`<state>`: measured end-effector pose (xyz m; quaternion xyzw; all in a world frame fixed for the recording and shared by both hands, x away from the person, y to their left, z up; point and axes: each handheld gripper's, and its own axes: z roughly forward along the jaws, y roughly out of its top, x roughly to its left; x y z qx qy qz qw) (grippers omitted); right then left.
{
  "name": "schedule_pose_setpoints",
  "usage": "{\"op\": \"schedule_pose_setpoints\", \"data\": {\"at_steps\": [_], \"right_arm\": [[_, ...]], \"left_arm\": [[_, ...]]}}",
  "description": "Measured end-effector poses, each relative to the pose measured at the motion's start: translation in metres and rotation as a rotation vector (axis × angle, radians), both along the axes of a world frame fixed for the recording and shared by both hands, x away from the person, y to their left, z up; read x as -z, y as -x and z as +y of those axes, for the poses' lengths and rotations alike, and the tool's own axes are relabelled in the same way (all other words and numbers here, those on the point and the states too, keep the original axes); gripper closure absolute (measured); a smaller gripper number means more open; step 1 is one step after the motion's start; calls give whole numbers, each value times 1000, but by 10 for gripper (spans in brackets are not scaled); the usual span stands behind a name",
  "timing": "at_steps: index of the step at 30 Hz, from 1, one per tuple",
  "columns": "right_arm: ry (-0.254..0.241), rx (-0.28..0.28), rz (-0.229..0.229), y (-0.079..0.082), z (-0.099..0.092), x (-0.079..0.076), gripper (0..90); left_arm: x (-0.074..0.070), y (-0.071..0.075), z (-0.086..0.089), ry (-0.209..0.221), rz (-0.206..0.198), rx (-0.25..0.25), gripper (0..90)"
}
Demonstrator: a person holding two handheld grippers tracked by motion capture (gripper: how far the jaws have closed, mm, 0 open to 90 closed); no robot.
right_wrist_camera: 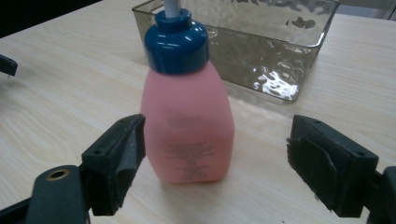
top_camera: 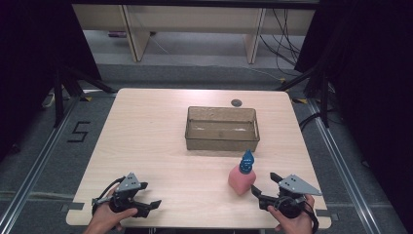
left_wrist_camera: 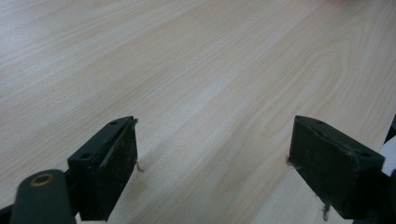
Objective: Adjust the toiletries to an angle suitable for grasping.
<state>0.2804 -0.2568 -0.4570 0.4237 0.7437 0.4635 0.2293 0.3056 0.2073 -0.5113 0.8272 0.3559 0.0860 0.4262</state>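
A pink bottle (top_camera: 241, 179) with a blue pump cap stands upright on the wooden table (top_camera: 160, 136), right of centre near the front. In the right gripper view the pink bottle (right_wrist_camera: 187, 126) stands just ahead of the jaws, nearer the left one, touching neither. My right gripper (top_camera: 266, 187) is open, a little to the bottle's right, and my right gripper (right_wrist_camera: 215, 163) holds nothing. My left gripper (top_camera: 149, 195) rests open near the front left edge. Bare wood lies between the jaws of my left gripper (left_wrist_camera: 212, 154).
A clear smoky plastic bin (top_camera: 222, 128) sits behind the bottle at the table's middle back; the bin (right_wrist_camera: 261, 51) looks empty. A small dark round spot (top_camera: 236, 102) marks the table's far edge. Black stands and cables surround the table on the floor.
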Motion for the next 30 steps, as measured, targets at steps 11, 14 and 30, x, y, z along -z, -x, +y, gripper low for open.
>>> {"op": "schedule_pose_setpoints", "data": {"at_steps": [11, 14, 30], "right_arm": [[-15, -12, -20, -2, 6, -3, 203], [-26, -17, -7, -3, 10, -5, 204], [-49, -56, -29, -17, 24, -11, 202]], "left_arm": [[0, -1, 1, -16, -1, 9, 149], [0, -1, 1, -16, -1, 10, 149], [0, -1, 1, -19, -2, 8, 149]]}}
